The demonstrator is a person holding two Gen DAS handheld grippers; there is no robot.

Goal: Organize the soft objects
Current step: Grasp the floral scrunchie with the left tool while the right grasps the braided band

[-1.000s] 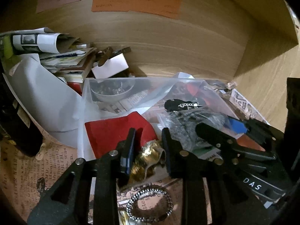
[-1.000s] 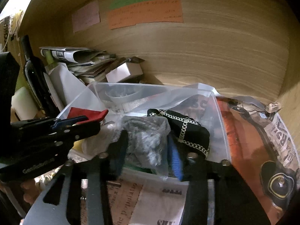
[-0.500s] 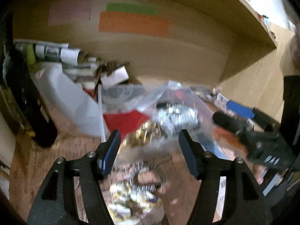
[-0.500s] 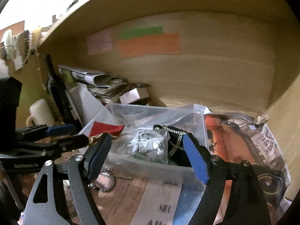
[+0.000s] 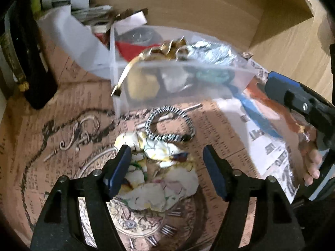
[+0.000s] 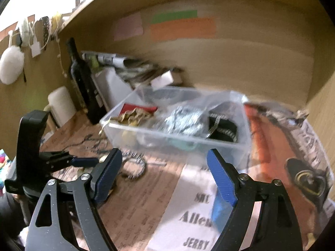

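Observation:
A clear plastic bin (image 5: 180, 83) (image 6: 175, 140) holds a red cloth (image 5: 129, 49), a gold scrunchie (image 5: 165, 50) (image 6: 134, 115), a silver scrunchie (image 5: 209, 51) (image 6: 184, 121) and a black chain-trimmed piece (image 6: 222, 125). In front of it on the desk lie a black-and-white scrunchie (image 5: 170, 125) (image 6: 134, 167) and a crumpled white floral cloth (image 5: 159, 173). My left gripper (image 5: 167, 167) is open and empty, just above the floral cloth. My right gripper (image 6: 165, 177) is open and empty, pulled back from the bin; its finger (image 5: 293, 96) shows in the left wrist view.
A dark bottle (image 6: 83, 83) (image 5: 27, 58), a white cylinder (image 6: 60, 104) and a stack of papers (image 6: 129, 67) (image 5: 83, 10) stand at the left and back. Wooden walls close the back and right. Printed paper (image 6: 192, 215) covers the desk.
Both grippers opened and pulled back from the bin, leaving the gold and silver scrunchies in it. The left gripper dropped down over the floral cloth.

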